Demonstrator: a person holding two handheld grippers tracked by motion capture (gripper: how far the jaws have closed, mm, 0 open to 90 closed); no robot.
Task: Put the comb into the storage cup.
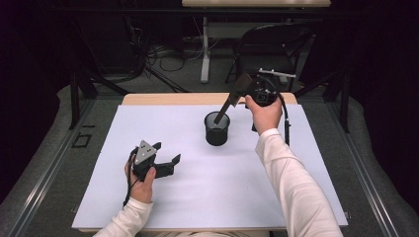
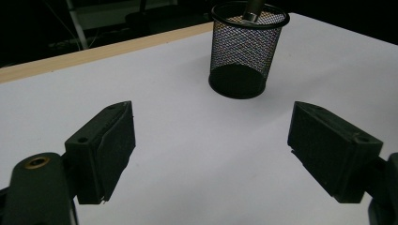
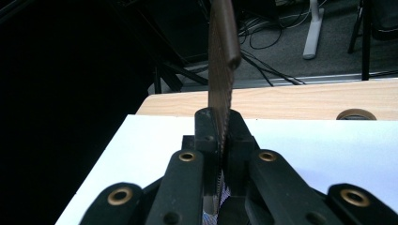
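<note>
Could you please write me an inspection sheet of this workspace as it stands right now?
Surface: white sheet over a wooden table; it looks clean.
Job's things: black mesh cup, upright on the sheet; a flat brown tool, tilted, its lower end inside the cup. What kind of tool it is cannot be told.
Clutter: nothing seen on the sheet.
Grippers: left gripper low over the near left of the sheet, jaws wide apart, holding nothing; right gripper raised beyond the cup, jaws shut on the tool's upper part.
Cables: one trails from each gripper; loose cables lie on the floor behind.
Surroundings: dark room, folding chair, table leg.
</note>
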